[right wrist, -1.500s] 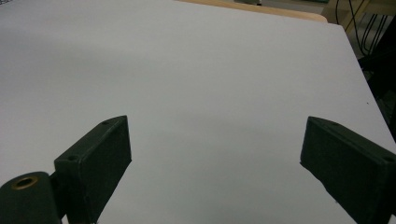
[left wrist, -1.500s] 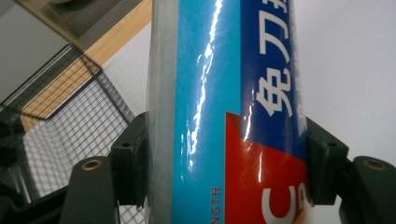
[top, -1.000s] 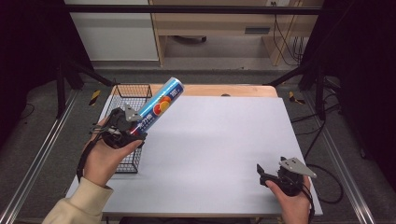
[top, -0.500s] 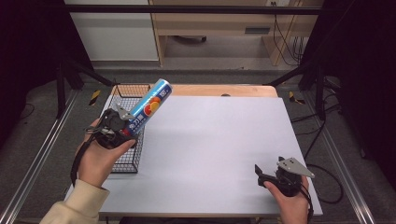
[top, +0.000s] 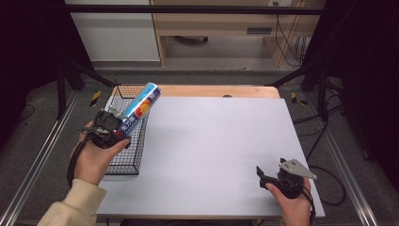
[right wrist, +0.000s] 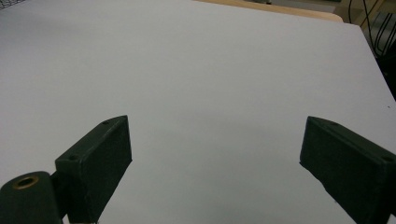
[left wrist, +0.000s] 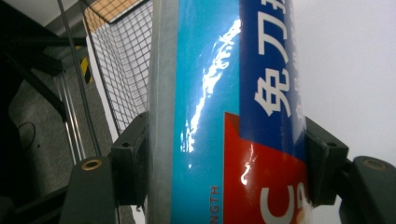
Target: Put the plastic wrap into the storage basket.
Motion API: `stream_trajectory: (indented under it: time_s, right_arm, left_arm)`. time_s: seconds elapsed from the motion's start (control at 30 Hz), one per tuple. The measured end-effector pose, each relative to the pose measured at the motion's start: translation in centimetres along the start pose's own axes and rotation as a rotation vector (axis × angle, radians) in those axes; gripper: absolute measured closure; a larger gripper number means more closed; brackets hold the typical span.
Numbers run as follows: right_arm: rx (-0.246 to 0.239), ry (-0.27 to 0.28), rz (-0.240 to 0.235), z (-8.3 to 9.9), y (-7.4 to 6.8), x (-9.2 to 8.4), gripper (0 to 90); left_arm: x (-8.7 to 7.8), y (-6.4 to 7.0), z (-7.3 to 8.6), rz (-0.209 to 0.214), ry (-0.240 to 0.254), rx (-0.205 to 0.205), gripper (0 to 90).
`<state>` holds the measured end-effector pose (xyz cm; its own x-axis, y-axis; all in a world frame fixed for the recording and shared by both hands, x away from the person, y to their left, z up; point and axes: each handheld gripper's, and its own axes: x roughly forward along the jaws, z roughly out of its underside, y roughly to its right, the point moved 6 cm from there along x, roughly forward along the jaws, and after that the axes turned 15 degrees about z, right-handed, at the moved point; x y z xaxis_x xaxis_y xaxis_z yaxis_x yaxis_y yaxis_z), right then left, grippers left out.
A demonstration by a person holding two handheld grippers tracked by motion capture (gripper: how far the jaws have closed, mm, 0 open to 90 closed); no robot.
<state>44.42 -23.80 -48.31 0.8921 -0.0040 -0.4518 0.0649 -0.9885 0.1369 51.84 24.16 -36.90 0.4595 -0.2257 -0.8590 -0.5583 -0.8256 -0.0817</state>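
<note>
In my left hand, my left gripper (top: 117, 132) is clamped on a blue tube (top: 139, 109) with a red and orange patch and white lettering on it. In the left gripper view the two black jaws press against the tube's opposite sides, with the glossy blue and red label (left wrist: 233, 116) running up between them. I hold the tube tilted, its lower end in the jaws and its far end pointing up and away from me.

The tube hangs in the air above the wire basket (top: 127, 160), over the basket's far half. The basket itself sits on the left edge of the grey table top (top: 211, 141), its long side running along that edge. In the left gripper view the basket's mesh (left wrist: 123, 60) shows to the left of the tube and the grey surface to its right.

My right gripper (top: 266, 176) rests well apart from the basket, near the front right corner of the table, with the grey three-cornered plate (top: 296, 168) on top of it. Its jaws stand wide apart and hold nothing; in the right gripper view the bare grey table top (right wrist: 210, 84) lies between and beyond them. My right hand (top: 294, 205) wraps around its body from below. A pale sleeve (top: 70, 205) covers my left forearm.
</note>
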Motion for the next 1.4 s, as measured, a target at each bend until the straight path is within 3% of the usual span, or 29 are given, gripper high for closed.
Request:
stream_trajectory:
  time_s: [0.3, 0.67, 1.4]
  right_arm:
    - [0.005, 0.008, -0.018, -0.2, -0.1, 0.0, 9.5]
    - [0.01, 0.016, -0.032, -0.3, -0.1, -0.2, 9.6]
    - [0.009, 0.007, -0.041, -0.2, -0.3, -0.1, 9.6]
  left_arm:
    - [1.0, -1.2, 0.8, -0.032, -0.073, -0.065, 31.8]
    - [1.6, -1.9, 1.0, -0.049, -0.09, -0.143, 31.7]
    - [3.1, -3.0, 2.5, -0.038, -0.153, -0.182, 31.7]
